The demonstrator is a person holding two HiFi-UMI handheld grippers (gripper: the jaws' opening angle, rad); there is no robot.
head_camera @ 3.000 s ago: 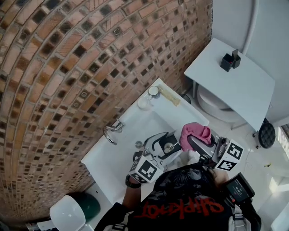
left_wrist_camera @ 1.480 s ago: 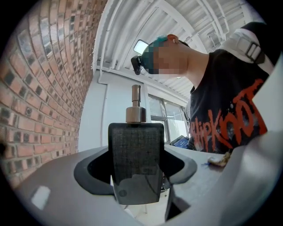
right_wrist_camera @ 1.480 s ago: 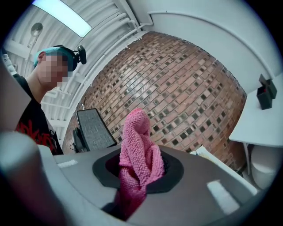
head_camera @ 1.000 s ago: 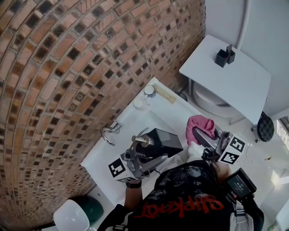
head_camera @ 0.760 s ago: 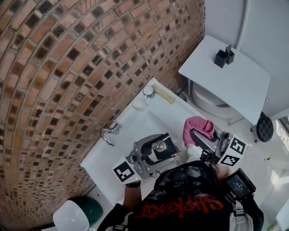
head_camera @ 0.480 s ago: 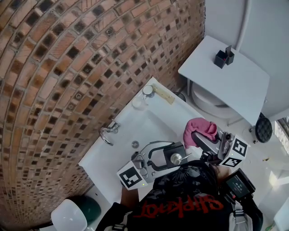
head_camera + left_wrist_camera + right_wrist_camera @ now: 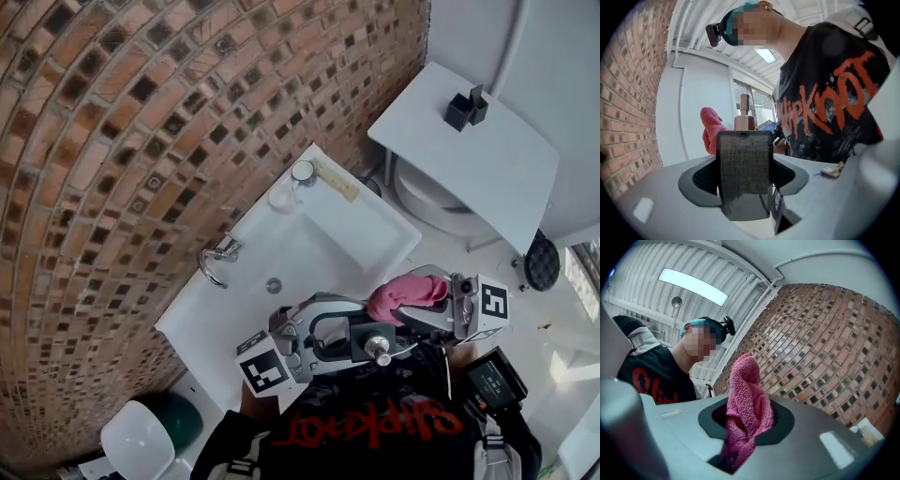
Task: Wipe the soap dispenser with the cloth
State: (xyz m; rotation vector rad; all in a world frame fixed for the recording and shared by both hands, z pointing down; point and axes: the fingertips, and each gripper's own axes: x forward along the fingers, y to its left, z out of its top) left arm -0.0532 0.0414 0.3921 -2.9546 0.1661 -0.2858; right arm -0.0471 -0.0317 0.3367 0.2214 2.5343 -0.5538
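The black soap dispenser (image 7: 349, 336) lies tilted in my left gripper (image 7: 345, 330), whose jaws are shut on its body. Its metal pump (image 7: 380, 350) points right, toward the person. In the left gripper view the dark body (image 7: 743, 173) fills the gap between the jaws (image 7: 743, 180), and the pump (image 7: 744, 115) rises behind it. A pink cloth (image 7: 403, 294) is bunched in my right gripper (image 7: 417, 302), just above and to the right of the dispenser; I cannot tell if they touch. The same cloth (image 7: 747, 401) sticks up from the shut right gripper (image 7: 746, 423) and shows beside the pump (image 7: 711, 129).
The white sink (image 7: 373, 214) with its tap (image 7: 214, 259) lies against the brick wall (image 7: 141, 141), with a glass (image 7: 302, 172) at its far corner. A white table (image 7: 487, 159) carries a black holder (image 7: 466, 109). A green bin (image 7: 180, 414) stands at the lower left.
The left gripper has carried the dispenser off the sink toward the person and rolled it, so the pump points right. The right gripper has brought the cloth left, close to the dispenser.
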